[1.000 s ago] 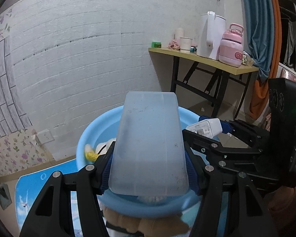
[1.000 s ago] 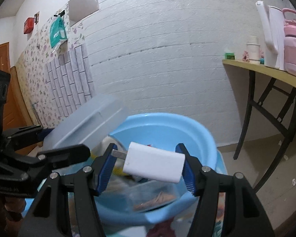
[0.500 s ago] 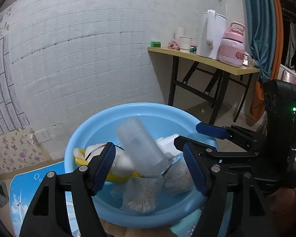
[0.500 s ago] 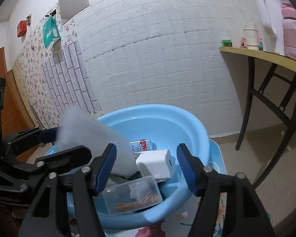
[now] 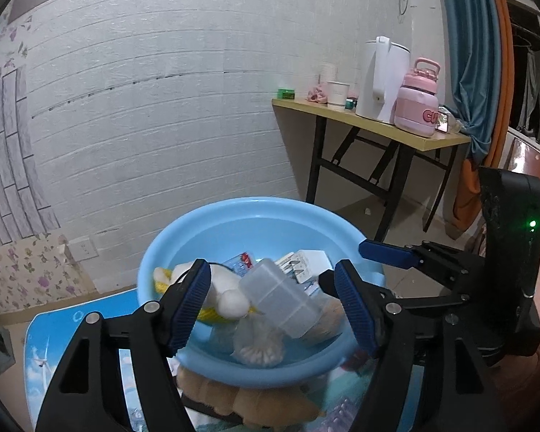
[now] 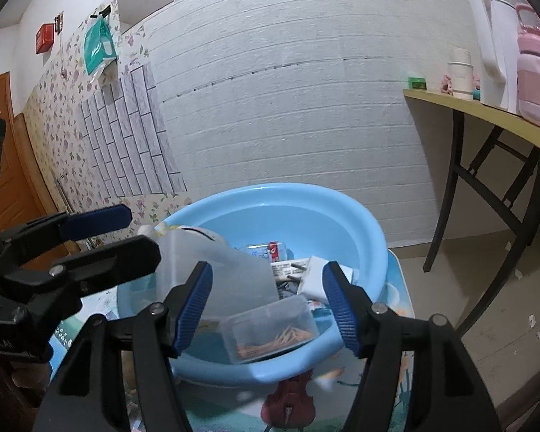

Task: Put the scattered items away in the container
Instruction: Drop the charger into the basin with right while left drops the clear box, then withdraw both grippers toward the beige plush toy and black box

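Observation:
A light-blue basin point(image 5: 255, 203) point(image 6: 288, 190) sits just ahead of both grippers. In it lie a translucent plastic box point(image 5: 280, 302) point(image 6: 219, 270), a white charger point(image 5: 311, 261) point(image 6: 315, 275), a white and yellow plush toy point(image 5: 221, 288), a bag of cotton swabs point(image 5: 259, 347) and a small clear box of brown sticks point(image 6: 270, 327). My left gripper point(image 5: 271, 266) point(image 6: 144, 234) is open over the basin's near rim, and its pads touch nothing. My right gripper point(image 6: 266, 270) point(image 5: 356, 266) is open beside it, also with nothing held.
The basin rests on a blue printed mat point(image 5: 54, 338) point(image 6: 396, 378), with a brown plush item point(image 5: 241, 396) under its near edge. At the right a yellow-topped desk point(image 5: 370, 122) point(image 6: 486, 115) bears a white kettle, a pink jug and cups. A white brick wall stands close behind.
My left gripper let go of the translucent box and my right let go of the white charger. Both now lie in the basin, and the jaws stand wider.

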`<state>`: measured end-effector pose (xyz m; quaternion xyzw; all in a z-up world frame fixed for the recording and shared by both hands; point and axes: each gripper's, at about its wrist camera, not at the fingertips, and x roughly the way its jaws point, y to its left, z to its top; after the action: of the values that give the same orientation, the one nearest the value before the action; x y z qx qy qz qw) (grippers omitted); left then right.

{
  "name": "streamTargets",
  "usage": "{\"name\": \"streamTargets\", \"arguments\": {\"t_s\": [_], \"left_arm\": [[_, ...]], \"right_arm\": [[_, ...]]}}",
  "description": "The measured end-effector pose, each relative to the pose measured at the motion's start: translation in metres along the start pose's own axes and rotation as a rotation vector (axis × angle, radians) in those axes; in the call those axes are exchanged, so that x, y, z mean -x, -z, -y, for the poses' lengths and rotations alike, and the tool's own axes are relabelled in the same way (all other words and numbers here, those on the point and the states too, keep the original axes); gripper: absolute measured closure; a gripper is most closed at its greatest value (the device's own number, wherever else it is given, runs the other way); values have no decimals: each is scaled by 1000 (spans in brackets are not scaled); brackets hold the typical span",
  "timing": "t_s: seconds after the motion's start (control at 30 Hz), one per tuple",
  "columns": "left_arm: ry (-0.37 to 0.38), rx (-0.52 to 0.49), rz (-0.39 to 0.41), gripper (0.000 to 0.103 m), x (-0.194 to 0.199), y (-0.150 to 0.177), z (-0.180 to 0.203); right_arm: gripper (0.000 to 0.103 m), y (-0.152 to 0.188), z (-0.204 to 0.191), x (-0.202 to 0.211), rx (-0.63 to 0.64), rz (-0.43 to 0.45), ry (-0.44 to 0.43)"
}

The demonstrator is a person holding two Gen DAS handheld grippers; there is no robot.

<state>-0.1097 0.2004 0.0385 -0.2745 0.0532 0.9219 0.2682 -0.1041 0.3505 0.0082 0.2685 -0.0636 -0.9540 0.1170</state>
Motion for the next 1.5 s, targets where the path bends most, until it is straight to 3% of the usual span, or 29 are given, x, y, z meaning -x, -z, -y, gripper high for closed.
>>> {"name": "streamTargets", "arguments": {"t_s": [0.5, 0.8, 1.13, 1.5], "left_arm": [[-69, 42, 29, 32, 68, 28, -30], [-95, 108, 29, 31, 102, 61, -56], [-137, 142, 14, 31, 111, 81, -81], [-143, 201, -130, 31, 79, 115, -102]], "right_arm": [[40, 5, -35, 25, 19, -44, -8], [39, 33, -60, 32, 22, -124, -8], [39, 36, -84, 36, 47, -134, -24], [39, 44, -91, 17, 45, -203, -25]]}}
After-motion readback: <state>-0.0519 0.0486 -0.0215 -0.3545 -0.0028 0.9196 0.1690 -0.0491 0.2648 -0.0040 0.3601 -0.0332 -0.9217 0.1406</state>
